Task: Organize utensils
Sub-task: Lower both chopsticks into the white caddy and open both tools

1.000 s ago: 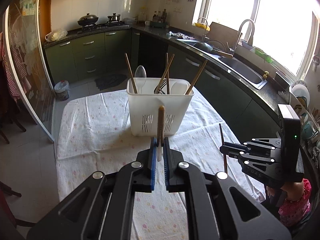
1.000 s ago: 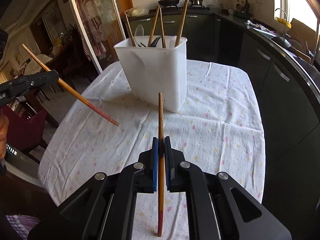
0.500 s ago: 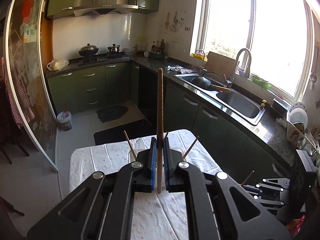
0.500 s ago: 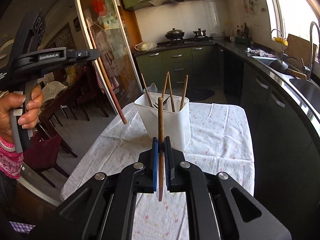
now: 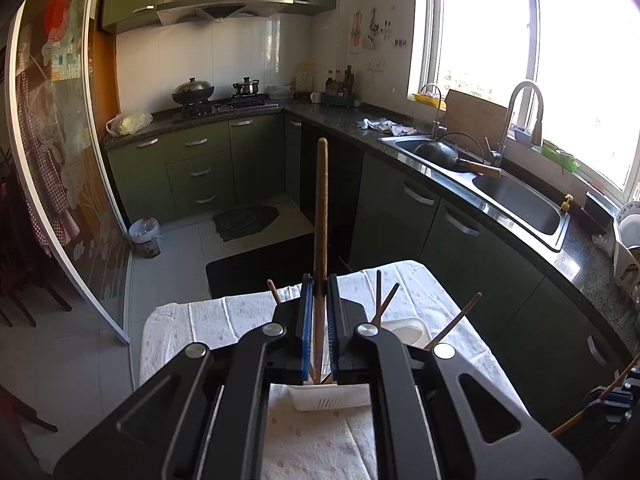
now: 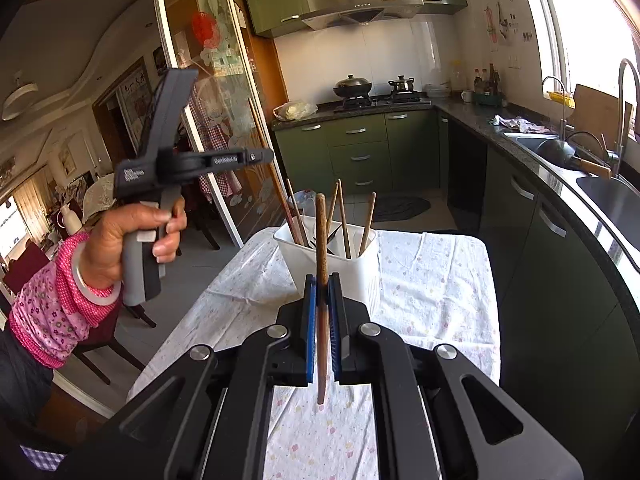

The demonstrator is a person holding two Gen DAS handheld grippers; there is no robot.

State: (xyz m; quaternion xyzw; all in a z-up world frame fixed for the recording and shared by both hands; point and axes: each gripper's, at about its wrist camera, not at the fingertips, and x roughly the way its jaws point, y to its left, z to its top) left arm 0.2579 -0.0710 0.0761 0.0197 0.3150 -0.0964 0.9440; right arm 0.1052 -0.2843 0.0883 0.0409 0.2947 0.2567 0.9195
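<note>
Left wrist view
Left gripper (image 5: 318,312): pinching a brown chopstick (image 5: 321,216) between its blue pads, the stick pointing straight up past the claw.
Chopstick's low end: comes out under the pads right over the white holder (image 5: 332,398) (whether it's actually inside, can't tell, the claw hides most of the bin).
Holder: sits on the table with the flowery cloth (image 5: 224,324); a few more sticks (image 5: 386,303) poke up from it at angles.
Right gripper: just a dark sliver at the bottom right edge (image 5: 612,404), can't tell its grip from here.

Right wrist view
Right gripper (image 6: 322,320): pressed onto a second chopstick (image 6: 321,248), held upright, lower tip hanging above the cloth (image 6: 436,280).
Holder (image 6: 362,276): just beyond the claw on the table, with several sticks (image 6: 343,220) and some dark cutlery leaning inside.
Left gripper (image 6: 256,156): up at the left in the person's hand (image 6: 132,236) (pink floral sleeve), its long chopstick (image 6: 266,152) slanting down toward the holder's left side.
</note>
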